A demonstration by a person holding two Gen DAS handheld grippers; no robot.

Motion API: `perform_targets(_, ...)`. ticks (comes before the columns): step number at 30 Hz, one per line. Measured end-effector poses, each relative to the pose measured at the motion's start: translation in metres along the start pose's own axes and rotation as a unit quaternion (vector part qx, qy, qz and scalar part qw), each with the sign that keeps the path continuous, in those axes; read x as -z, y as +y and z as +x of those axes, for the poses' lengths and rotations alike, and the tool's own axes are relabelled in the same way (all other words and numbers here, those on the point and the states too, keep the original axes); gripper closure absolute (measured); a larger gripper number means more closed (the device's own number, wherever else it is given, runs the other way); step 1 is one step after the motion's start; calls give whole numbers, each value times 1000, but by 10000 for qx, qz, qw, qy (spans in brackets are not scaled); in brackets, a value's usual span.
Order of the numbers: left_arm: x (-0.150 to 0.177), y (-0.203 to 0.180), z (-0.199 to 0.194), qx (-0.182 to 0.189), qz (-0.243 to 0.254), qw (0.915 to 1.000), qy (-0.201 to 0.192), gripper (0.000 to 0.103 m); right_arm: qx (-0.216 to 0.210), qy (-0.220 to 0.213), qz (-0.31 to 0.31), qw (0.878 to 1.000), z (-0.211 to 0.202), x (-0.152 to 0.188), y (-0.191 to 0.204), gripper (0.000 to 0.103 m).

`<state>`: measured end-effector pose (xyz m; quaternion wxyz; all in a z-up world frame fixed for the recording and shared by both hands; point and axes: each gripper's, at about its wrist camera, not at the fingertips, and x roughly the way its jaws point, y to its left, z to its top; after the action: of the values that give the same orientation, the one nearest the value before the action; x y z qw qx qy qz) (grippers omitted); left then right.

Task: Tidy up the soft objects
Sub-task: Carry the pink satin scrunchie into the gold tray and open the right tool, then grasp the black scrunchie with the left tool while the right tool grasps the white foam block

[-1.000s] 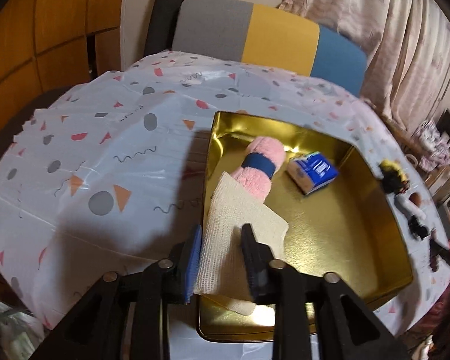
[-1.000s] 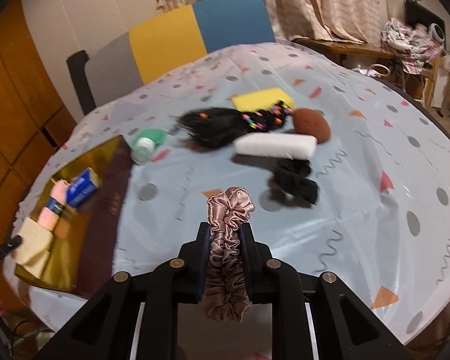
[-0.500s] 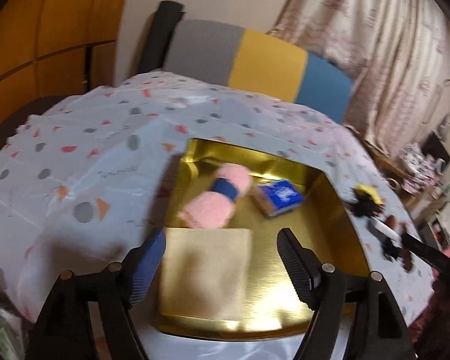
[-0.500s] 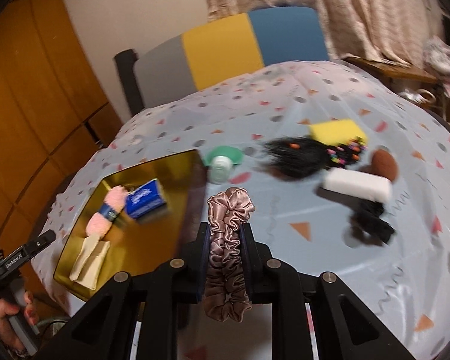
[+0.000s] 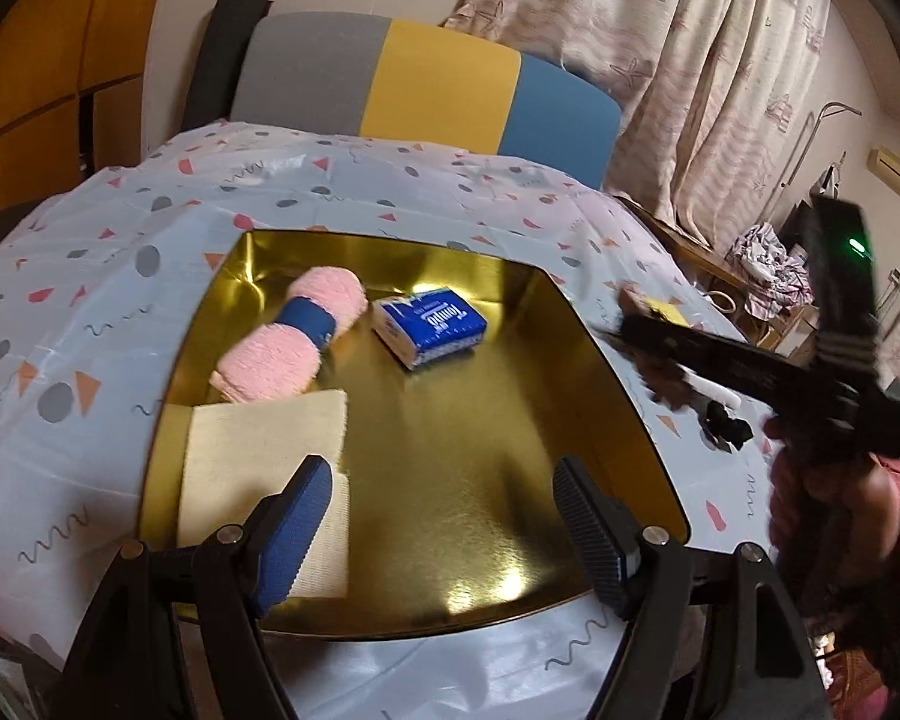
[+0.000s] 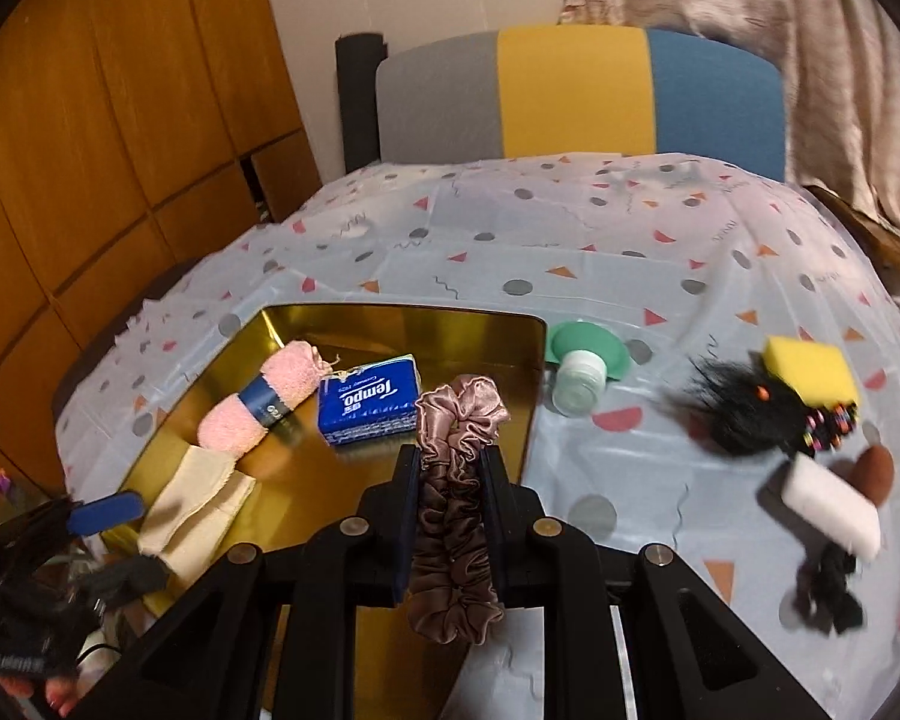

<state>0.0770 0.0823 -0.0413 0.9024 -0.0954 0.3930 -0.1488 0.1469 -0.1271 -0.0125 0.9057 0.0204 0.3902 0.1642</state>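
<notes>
**A:** Patterned tablecloth (image 6: 570, 252) everywhere, striped chair (image 6: 576, 93) behind it, curtains (image 5: 690, 60) at the back. So what's in the gold tray (image 6: 384, 324)?

**B:** Three things: a pink towel roll (image 5: 288, 339) with a blue band, a blue tissue pack (image 5: 429, 321) just beside it, and a folded cream cloth (image 5: 270, 462) at the near left corner, touching the roll's end.

**A:** And the left gripper (image 5: 444, 528)?

**B:** Spread wide, nothing in it, hovering over the tray's near edge. One blue pad (image 5: 297, 534) sits above the cloth (touching or not, can't tell).

**A:** Right gripper (image 6: 450, 516)?

**B:** Clamped on a mauve satin scrunchie (image 6: 453, 504), which sticks out above and below the fingers. It's over the tray's right side, near the tissues.

**A:** What's out on the cloth?

**B:** A green jar (image 6: 579, 381) on its side with its lid (image 6: 588, 345) just beside the tray. Further right, a black hairy clump (image 6: 744, 408) with beads, a yellow sponge (image 6: 810, 369), a white block (image 6: 831, 507), a brown puff (image 6: 876, 471) and a black scrunchie (image 6: 828, 591), all bunched together.
</notes>
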Motion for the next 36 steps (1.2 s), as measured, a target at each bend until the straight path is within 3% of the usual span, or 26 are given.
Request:
perform_targets(15, 3, 0, 0, 207, -105, 9997, 64, 26, 471, 934, -919, 9903, 106, -49, 15, 83)
perform_targets(19, 2, 1, 0, 210, -149, 9996, 74, 26, 546, 1014, -923, 9890, 121, -56, 16, 76)
perform_targets(22, 3, 1, 1, 212, -147, 9996, 92, 26, 561, 1022, -878, 9893, 124, -58, 15, 64)
perform_targets(24, 3, 1, 1, 214, -153, 9996, 97, 26, 514, 930, -769, 9914, 119, -59, 13, 53)
perform_targets(29, 5, -1, 2, 321, -126, 9994, 100, 26, 391, 373, -432, 9976, 85, -67, 3, 51)
perform_targets(33, 7, -7, 3, 364, -67, 9992, 122, 26, 576, -145, -331, 9977, 48, -73, -9, 37)
perform_targets(36, 9, -12, 3, 460, -16, 9989, 118, 26, 749, -458, -133, 9960, 18, -70, -27, 33)
